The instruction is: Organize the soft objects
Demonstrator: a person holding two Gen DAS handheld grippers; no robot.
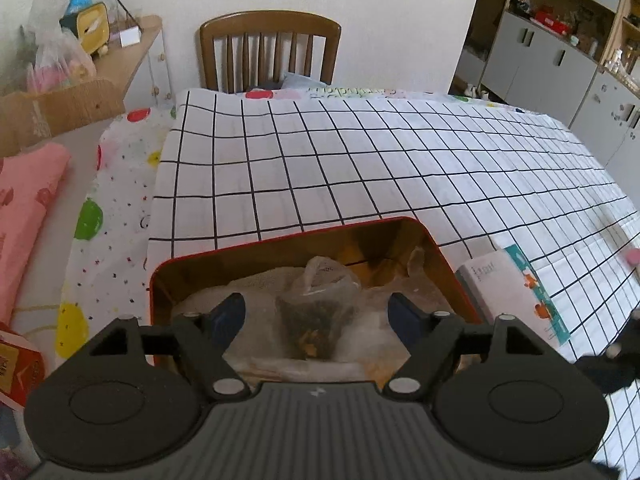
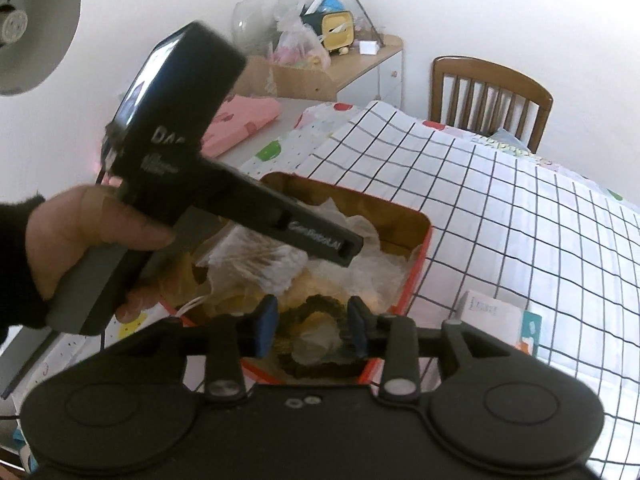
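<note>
A red tin box (image 1: pixel 240 249) with a gold inside stands on the checked tablecloth and holds several soft packets. My left gripper (image 1: pixel 316 314) is open over the box, its blue pads either side of a clear triangular bag of dark dried bits (image 1: pixel 316 322), not touching it. In the right wrist view the box (image 2: pixel 416 276) holds crumpled clear and white bags (image 2: pixel 256 264). My right gripper (image 2: pixel 312 326) is closed to a narrow gap around a dark ring-shaped pouch with a white centre (image 2: pixel 316 340) at the box's near end. The left gripper body (image 2: pixel 240 200) reaches over the box.
A white and teal book (image 1: pixel 516 292) lies right of the box. A wooden chair (image 1: pixel 270 52) stands at the table's far end. A pink folded cloth (image 1: pixel 28 200), a cardboard box (image 1: pixel 52 108) and a cluttered shelf (image 1: pixel 120 44) are at the left.
</note>
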